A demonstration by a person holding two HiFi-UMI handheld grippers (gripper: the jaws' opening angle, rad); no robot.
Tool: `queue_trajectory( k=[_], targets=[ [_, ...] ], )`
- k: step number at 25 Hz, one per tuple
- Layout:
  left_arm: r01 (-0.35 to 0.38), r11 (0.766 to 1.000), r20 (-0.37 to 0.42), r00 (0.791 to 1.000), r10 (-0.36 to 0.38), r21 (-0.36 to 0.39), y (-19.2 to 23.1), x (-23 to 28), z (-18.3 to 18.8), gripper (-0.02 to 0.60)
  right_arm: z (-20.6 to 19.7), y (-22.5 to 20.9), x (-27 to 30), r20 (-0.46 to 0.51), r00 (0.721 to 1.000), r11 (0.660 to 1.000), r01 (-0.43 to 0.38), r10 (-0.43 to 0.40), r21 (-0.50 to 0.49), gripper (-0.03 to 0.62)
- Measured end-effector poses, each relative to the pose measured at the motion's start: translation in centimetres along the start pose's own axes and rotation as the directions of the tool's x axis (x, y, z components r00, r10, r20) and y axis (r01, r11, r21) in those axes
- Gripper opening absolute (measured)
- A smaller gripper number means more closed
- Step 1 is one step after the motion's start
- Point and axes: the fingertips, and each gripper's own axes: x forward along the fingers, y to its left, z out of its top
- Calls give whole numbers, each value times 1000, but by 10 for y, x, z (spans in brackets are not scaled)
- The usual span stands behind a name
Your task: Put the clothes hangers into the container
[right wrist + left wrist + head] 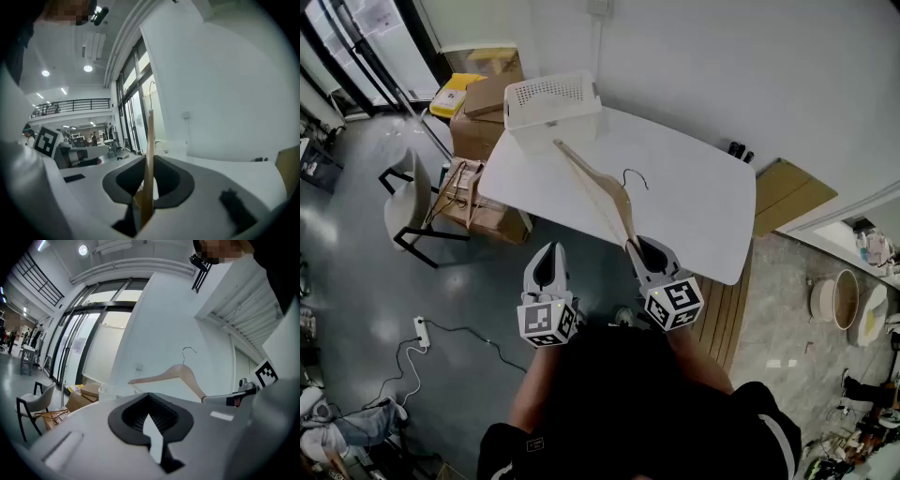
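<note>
The right gripper (639, 246) has its jaws clamped on the tip of one arm of the wooden hanger (598, 192), which is raised over the tabletop (694, 202). Held so far out, the hanger could swivel or slip, and its hook (635, 176) might catch the container (551, 101) rim. The container sits at the far corner (a nudge could tip it off). The tabletop between them is bare. The left gripper (548, 253) has its jaws barely apart, with nothing between them

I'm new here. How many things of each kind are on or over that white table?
wooden hanger: 1
white basket: 1
Total: 2
</note>
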Motion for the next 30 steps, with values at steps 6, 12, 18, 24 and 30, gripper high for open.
queue_trajectory(
  k=[6, 12, 18, 24, 30],
  targets=[
    [-24, 1000, 19, 1000, 24, 3, 6, 2, 2, 5, -1, -4, 3, 0, 1000, 1000, 15, -15, -4, 60],
    [-37, 999, 19, 999, 37, 15, 6, 6, 4, 5, -1, -8, 7, -4, 1000, 1000, 10, -10, -12, 60],
    [-51, 999, 17, 999, 51, 13, 8, 1, 2, 5, -1, -7, 9, 2, 1000, 1000, 2, -2, -12, 61],
    [-54, 998, 25, 998, 54, 10, 10, -4, 6, 5, -1, -6, 10, 6, 1000, 1000, 9, -9, 9, 61],
    [-47, 999, 31, 998, 47, 7, 22, -13, 5, 5, -2, 1, 13, 4, 1000, 1000, 22, -22, 5, 61]
  ],
)
